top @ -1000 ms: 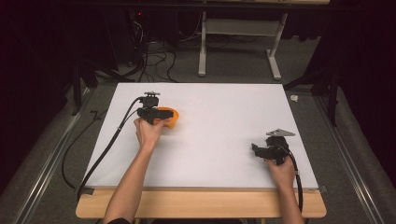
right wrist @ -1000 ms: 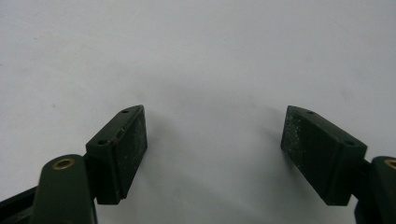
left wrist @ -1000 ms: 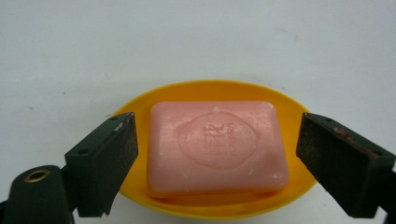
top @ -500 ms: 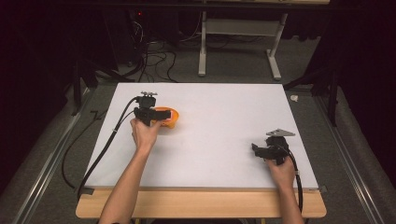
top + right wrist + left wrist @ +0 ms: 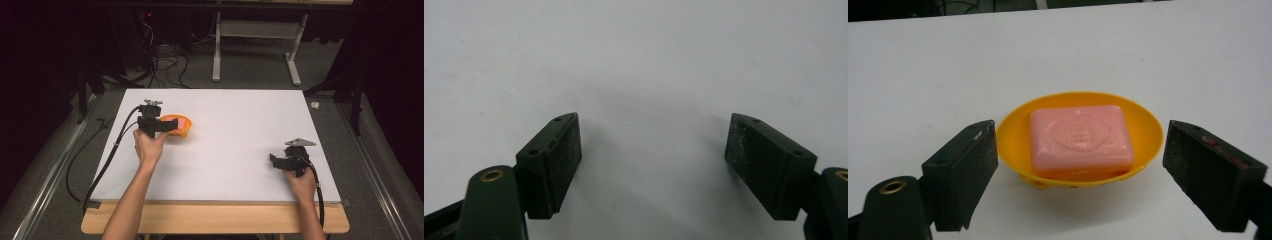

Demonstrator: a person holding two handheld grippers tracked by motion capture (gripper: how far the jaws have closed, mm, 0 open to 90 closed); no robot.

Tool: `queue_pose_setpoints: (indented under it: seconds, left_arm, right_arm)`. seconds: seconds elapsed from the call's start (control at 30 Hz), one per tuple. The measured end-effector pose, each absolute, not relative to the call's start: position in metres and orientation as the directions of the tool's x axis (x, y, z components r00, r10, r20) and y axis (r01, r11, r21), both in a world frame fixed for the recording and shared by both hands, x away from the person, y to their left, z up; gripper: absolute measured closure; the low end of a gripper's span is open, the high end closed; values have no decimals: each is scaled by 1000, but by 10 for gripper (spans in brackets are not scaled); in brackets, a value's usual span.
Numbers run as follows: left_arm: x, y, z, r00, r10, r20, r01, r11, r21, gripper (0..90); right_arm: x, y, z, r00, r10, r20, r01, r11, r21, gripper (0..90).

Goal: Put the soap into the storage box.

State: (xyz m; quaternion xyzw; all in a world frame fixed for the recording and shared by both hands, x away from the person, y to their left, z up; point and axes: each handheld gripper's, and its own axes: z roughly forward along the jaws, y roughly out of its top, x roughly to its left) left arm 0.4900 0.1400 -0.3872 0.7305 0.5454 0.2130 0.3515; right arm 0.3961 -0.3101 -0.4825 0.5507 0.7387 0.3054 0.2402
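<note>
Since a second ago the left gripper [image 5: 170,126] has drawn back a little from the soap dish [image 5: 1080,142] toward the bench's left edge, its jaws having just been closing, though in the left gripper view they stand apart on either side of the dish with a gap at each pad, so it grasps nothing; the dish, orange-yellow and oval, sits on the white bench [image 5: 235,135] in its left half, toward the far side; a pink bar of soap [image 5: 1080,135] lies flat inside the dish, embossed face up, touching the dish floor and well within the rim; the left hand [image 5: 147,150] holds the gripper just on the near-left side of the dish, a black cable trailing off past the bench's left edge; well apart from the dish, near the bench's right front corner, the right gripper [image 5: 272,159] rests in the right hand [image 5: 300,182], kept in place; its jaws are spread wide over bare bench surface, released.
</note>
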Motion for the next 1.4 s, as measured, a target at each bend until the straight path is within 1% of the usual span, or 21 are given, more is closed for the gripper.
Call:
queue_pose_setpoints:
  seconds: [0.97,1.4]
  left_arm:
    - [444,169,-383,327,941,-90,598,-132,791,151]
    - [423,176,-391,329,942,-64,587,-151,795,152]
  right_arm:
    - [396,-310,-483,-279,960,-21,666,209,716,231]
    - [396,-310,-483,-279,960,-21,666,209,716,231]
